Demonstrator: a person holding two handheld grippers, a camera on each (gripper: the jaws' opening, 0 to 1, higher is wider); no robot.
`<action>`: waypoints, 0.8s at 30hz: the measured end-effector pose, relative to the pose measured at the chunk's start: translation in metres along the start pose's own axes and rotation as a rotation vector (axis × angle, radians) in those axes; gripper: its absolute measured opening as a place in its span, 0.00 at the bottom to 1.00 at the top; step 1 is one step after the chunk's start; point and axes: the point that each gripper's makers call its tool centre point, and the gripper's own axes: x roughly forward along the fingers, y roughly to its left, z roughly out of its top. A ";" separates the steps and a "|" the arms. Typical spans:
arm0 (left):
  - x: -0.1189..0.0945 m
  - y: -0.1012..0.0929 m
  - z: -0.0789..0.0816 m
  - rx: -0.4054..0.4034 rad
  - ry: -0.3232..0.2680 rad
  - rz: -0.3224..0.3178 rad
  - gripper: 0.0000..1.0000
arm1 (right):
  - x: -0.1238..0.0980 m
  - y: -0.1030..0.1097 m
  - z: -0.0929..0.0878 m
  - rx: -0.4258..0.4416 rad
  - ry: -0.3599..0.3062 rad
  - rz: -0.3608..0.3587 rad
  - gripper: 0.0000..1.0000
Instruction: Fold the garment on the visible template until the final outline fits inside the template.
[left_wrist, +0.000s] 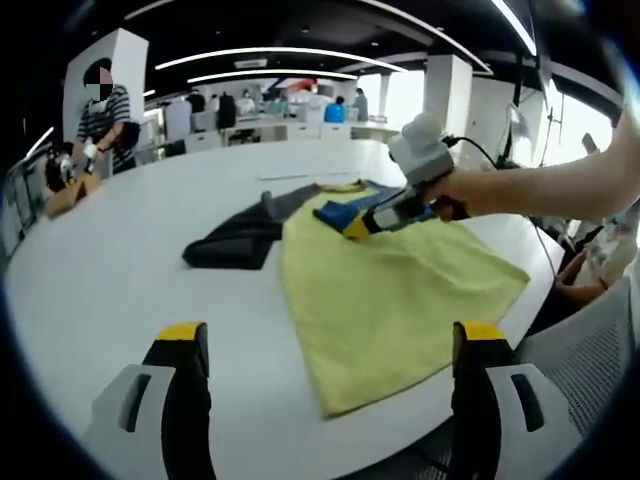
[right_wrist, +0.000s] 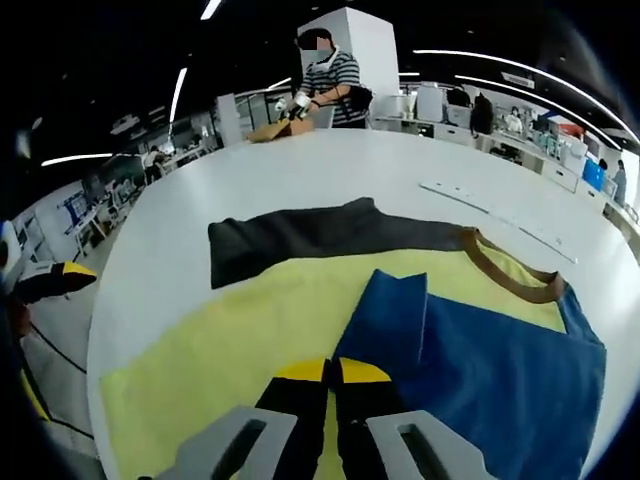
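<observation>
On the white bench (left_wrist: 120, 250), as seen in the left gripper view, a yellow garment (left_wrist: 390, 300) is spread flat, with a dark grey sleeve (left_wrist: 235, 240) lying just beyond its far-left edge and a blue panel (left_wrist: 345, 212) at its far side. The left claw (left_wrist: 325, 385) is held spread wide above the bench, short of the garment's near corner, with nothing between its jaws. The right claw (left_wrist: 352, 228) is seen beyond the garment, held by a person's hand (left_wrist: 470, 190), its yellow tips resting at the blue panel. No template outline can be made out on the bench. Across the bench from the garment, a person in a striped shirt (left_wrist: 100, 120) is standing. In the right gripper view, the right claw (right_wrist: 332, 375) is pressed together right at the edge of the blue panel (right_wrist: 480, 370), where it meets the yellow garment (right_wrist: 250, 320); whether cloth is pinched cannot be told. The dark grey sleeve (right_wrist: 300, 235) lies beyond the yellow cloth, and a brown collar (right_wrist: 510, 275) curves at the panel's far side. It is judged that only one layer might be caught by the right claw, so the fold could be dragged askew; a lift with the left claw unengaged could bunch the cloth and leave the outline spilling past the template.
</observation>
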 end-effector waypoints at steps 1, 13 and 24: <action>0.000 0.000 0.000 0.002 0.000 -0.001 0.98 | -0.002 -0.001 0.000 0.007 -0.001 0.000 0.00; 0.001 -0.002 0.003 0.016 -0.001 -0.004 0.98 | -0.023 -0.022 0.012 -0.010 -0.050 -0.043 0.14; -0.001 0.001 -0.001 0.017 0.011 0.005 0.98 | -0.013 -0.042 0.000 0.055 -0.027 -0.061 0.19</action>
